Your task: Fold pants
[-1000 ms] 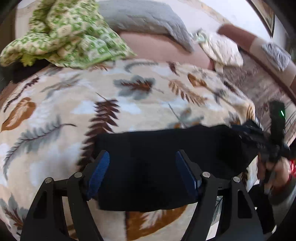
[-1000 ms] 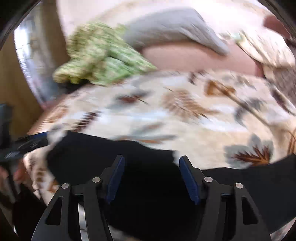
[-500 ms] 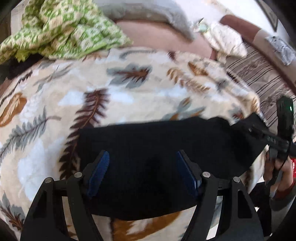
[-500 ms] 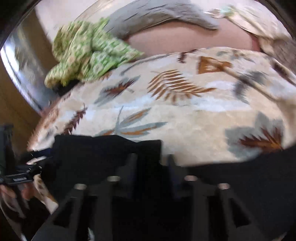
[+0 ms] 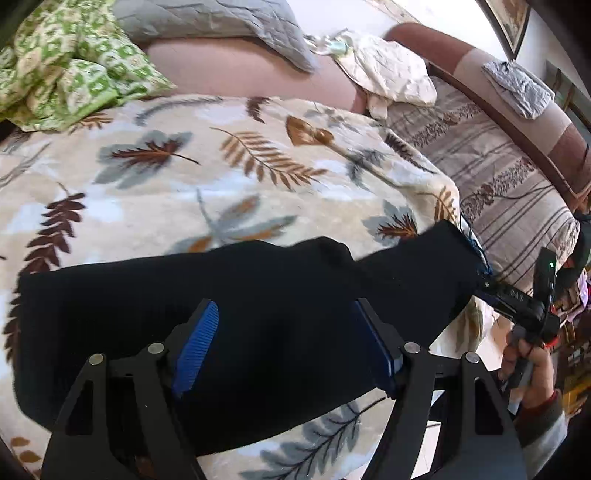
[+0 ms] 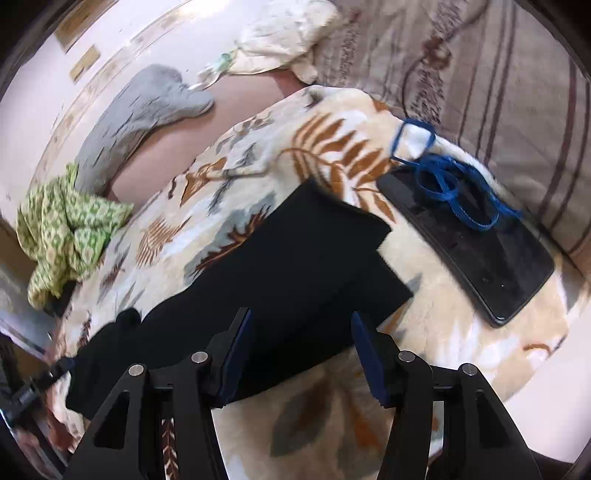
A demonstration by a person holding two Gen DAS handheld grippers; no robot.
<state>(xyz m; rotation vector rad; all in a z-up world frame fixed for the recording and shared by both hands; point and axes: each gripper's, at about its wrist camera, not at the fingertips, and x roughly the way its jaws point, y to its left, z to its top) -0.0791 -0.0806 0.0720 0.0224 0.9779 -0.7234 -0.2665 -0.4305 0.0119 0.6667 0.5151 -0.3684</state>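
Note:
The black pants (image 5: 240,306) lie flat as a long folded band across a leaf-print blanket (image 5: 221,177) on a bed. They also show in the right wrist view (image 6: 295,266). My left gripper (image 5: 284,347) is open, its blue pads spread over the middle of the pants. My right gripper (image 6: 301,354) is open and empty above the pants' near edge. In the left wrist view the right gripper (image 5: 480,273) sits at the pants' right end.
A black phone (image 6: 469,240) with a blue cord (image 6: 443,184) lies on the blanket right of the pants. A green patterned cloth (image 5: 70,62), a grey quilt (image 5: 214,18) and a cream cloth (image 5: 388,70) lie at the back. A striped sheet (image 5: 498,177) is at right.
The right gripper shut on the pants, then opened and let go, swinging right so the phone came into view. The left gripper stayed open over the pants, which now lie further spread.

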